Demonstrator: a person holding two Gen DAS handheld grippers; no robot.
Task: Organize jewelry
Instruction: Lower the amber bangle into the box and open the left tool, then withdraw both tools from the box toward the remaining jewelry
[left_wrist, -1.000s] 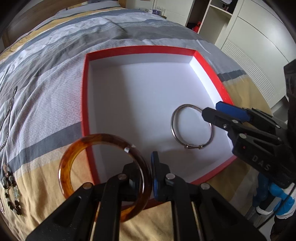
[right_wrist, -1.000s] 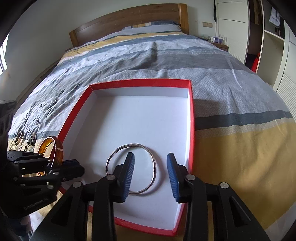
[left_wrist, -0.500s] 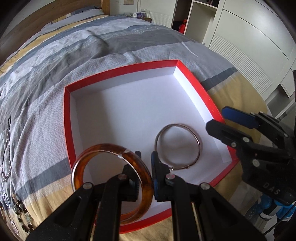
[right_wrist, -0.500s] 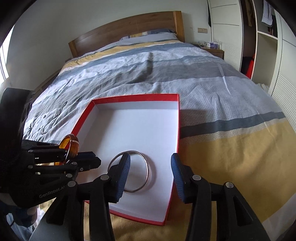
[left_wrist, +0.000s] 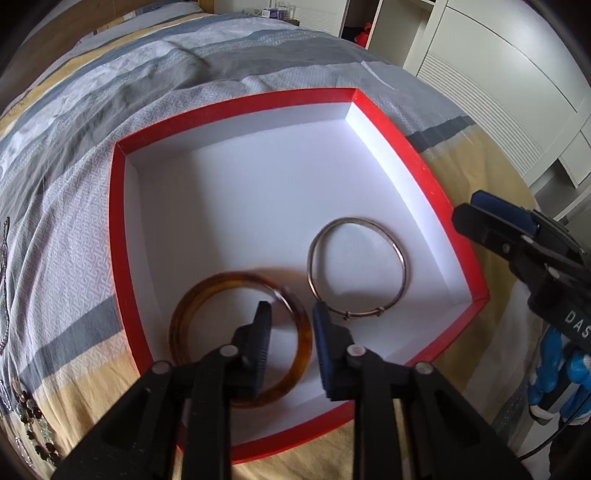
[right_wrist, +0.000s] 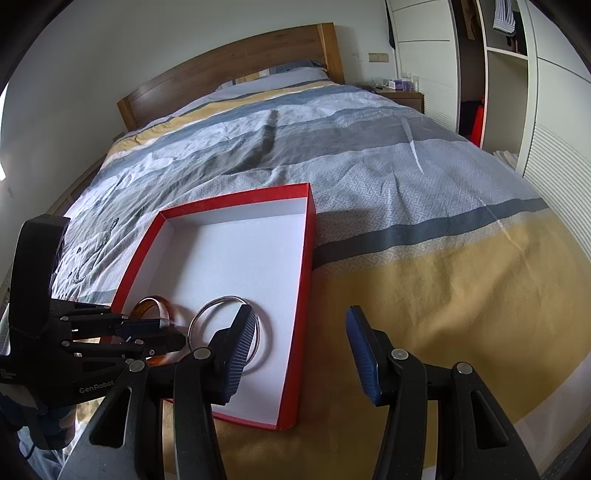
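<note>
A red box (left_wrist: 236, 107) with a white inside lies on the striped bedspread. A silver bangle (left_wrist: 404, 273) rests flat on its floor toward the near right. An amber bangle (left_wrist: 221, 280), blurred, lies in the near left part of the box. My left gripper (left_wrist: 291, 310) hovers over it with jaws opening; one finger is inside the ring, the other outside, and neither pad presses on it. In the right wrist view the amber bangle (right_wrist: 147, 304) and silver bangle (right_wrist: 221, 301) sit beside the left gripper (right_wrist: 171, 332). My right gripper (right_wrist: 299, 314) stands open above the box's (right_wrist: 236, 197) right rim, holding nothing.
Beaded jewelry (left_wrist: 33, 417) and a thin chain (left_wrist: 5, 236) lie on the bedspread left of the box; more chains (right_wrist: 92, 254) show in the right wrist view. A wooden headboard (right_wrist: 229, 70) is at the far end and white wardrobes (right_wrist: 554, 110) stand to the right.
The left jaws have parted and the amber bangle has left them and dropped onto the box floor. The right gripper has drawn back and rightward from the silver bangle.
</note>
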